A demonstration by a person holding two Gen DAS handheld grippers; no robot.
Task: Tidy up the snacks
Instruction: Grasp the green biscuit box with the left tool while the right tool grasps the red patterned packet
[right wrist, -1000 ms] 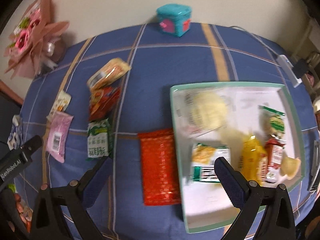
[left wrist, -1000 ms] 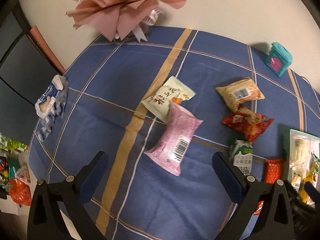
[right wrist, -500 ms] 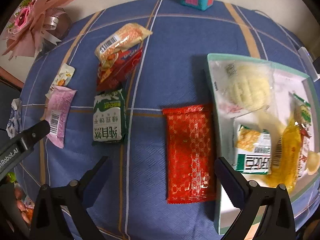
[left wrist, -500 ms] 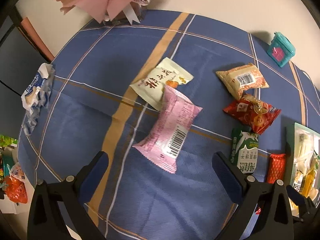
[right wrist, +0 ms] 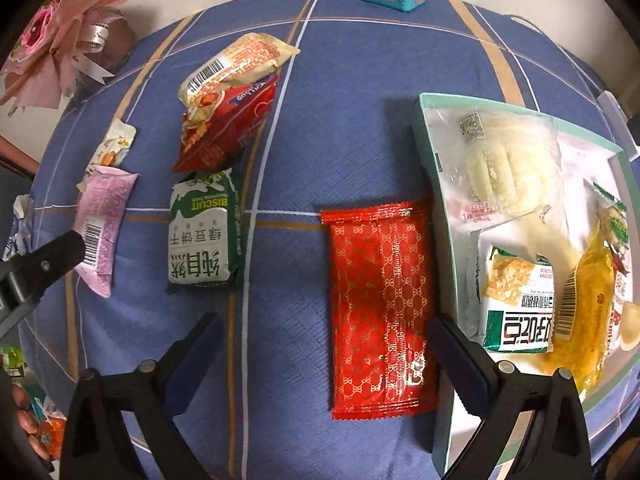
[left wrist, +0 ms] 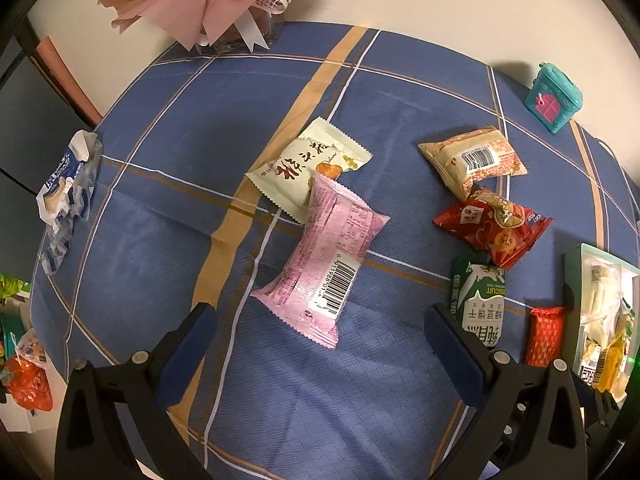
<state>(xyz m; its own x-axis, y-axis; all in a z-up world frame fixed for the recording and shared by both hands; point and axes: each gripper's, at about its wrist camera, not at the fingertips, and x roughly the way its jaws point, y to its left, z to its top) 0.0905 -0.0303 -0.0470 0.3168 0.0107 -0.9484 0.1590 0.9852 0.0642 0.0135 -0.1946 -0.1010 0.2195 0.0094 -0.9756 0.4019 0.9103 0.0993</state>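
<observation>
Showing two empty grippers with jaws apart: left gripper [left wrist: 320,336] above the pink packet [left wrist: 326,258], right gripper [right wrist: 326,344] above the red packet [right wrist: 378,300] touching the tray [right wrist: 434,168]. Both packets look light, soft and slippery; mid-body grasps seem safest.

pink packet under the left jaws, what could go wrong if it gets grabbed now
1. The pink packet overlaps the cream packet, so lifting it may drag that one along.
2. The red flat packet lies right against the tray wall, so the open right gripper could catch the rim.
</observation>
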